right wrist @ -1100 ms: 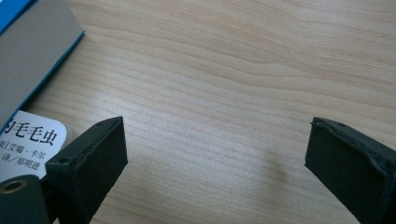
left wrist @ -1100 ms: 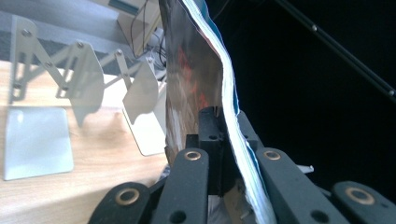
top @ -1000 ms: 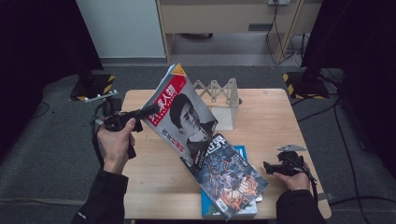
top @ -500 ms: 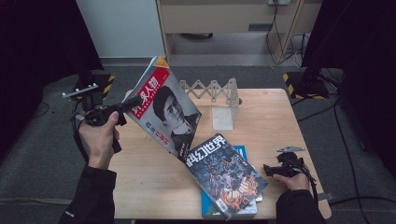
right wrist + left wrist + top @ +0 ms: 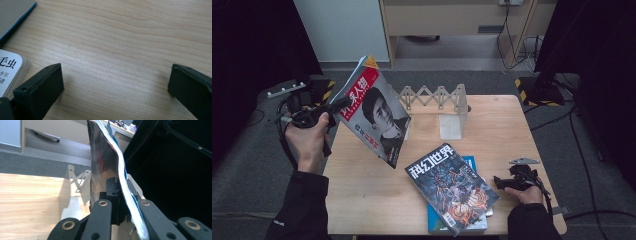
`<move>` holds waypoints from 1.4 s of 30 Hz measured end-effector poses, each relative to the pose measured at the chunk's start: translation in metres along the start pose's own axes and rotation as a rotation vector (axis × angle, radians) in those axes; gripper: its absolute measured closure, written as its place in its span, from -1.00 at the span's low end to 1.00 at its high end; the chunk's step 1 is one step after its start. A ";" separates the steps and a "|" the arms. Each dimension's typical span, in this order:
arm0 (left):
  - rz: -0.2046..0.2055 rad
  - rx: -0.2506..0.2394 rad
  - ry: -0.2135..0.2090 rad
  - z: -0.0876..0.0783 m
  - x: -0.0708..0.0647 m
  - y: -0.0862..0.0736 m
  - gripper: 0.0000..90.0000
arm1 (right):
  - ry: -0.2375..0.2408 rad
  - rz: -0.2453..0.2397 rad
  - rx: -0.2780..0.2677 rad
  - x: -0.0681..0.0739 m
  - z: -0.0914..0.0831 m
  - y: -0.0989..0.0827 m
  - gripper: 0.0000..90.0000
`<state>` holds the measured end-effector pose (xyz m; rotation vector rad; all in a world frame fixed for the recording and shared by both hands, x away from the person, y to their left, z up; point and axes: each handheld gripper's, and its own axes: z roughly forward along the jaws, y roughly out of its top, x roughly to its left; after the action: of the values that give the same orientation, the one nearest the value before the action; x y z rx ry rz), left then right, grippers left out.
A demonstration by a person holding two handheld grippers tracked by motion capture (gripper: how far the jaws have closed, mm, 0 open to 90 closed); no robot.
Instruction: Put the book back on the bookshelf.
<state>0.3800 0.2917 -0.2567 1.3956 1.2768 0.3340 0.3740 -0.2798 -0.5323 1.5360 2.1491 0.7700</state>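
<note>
My left gripper [image 5: 343,103] is shut on the top edge of a magazine with a red title band and a portrait cover [image 5: 377,115]. It holds the magazine tilted in the air over the table's left edge. In the left gripper view the jaws [image 5: 120,187] pinch the curved glossy pages [image 5: 105,152]. My right gripper [image 5: 499,181] rests low at the table's front right. Its jaws [image 5: 115,82] have just been opening and stand wide apart over bare wood with nothing between them. A dark illustrated magazine [image 5: 452,187] lies on a blue book [image 5: 471,162] just left of it.
A folding accordion rack [image 5: 432,95] and a white bookend [image 5: 451,125] stand at the back of the wooden table [image 5: 377,200]. The corner of the lying magazine [image 5: 10,67] and the blue book's edge [image 5: 15,12] are close to the right gripper's left jaw.
The left hand has carried the portrait magazine leftwards and a little up, from above the table's middle to its left edge. The right hand has stayed in place.
</note>
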 end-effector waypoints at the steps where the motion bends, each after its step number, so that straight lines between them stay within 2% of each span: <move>1: 0.007 -0.001 0.010 0.001 0.001 0.002 0.91 | 0.001 0.002 -0.001 0.000 0.000 0.000 -1.00; 5: 0.032 -0.003 0.040 0.004 0.001 0.004 0.91 | 0.000 0.001 -0.009 0.000 0.000 -0.001 -1.00; 6: 0.052 -0.001 0.062 0.009 0.001 0.005 0.91 | -0.001 0.003 -0.011 0.000 0.000 -0.001 -1.00; 7: 0.052 -0.001 0.062 0.009 0.001 0.005 0.91 | -0.001 0.003 -0.011 0.000 0.000 -0.001 -1.00; 10: 0.087 -0.004 0.110 0.019 -0.001 0.006 0.91 | -0.001 0.003 -0.016 0.000 0.000 -0.001 -1.00; 14: 0.123 -0.012 0.152 0.031 -0.003 0.004 0.92 | -0.001 0.003 -0.018 0.000 0.001 -0.001 -1.00; 26: 0.113 -0.036 0.203 0.064 0.005 -0.001 0.92 | 0.000 -0.003 -0.021 0.000 0.001 -0.002 -1.00; 32: 0.130 -0.052 0.252 0.081 0.007 -0.007 0.92 | 0.000 -0.002 -0.022 0.000 0.001 -0.001 -1.00; 36: 0.137 -0.065 0.268 0.091 0.010 -0.012 0.92 | -0.001 -0.003 -0.024 0.000 0.001 -0.001 -1.00; 42: 0.162 -0.058 0.295 0.100 0.013 -0.020 0.92 | 0.000 -0.006 -0.025 0.000 0.001 -0.001 -1.00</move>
<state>0.4548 0.2442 -0.3095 1.4401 1.3814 0.7035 0.3737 -0.2803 -0.5341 1.5159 2.1349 0.7924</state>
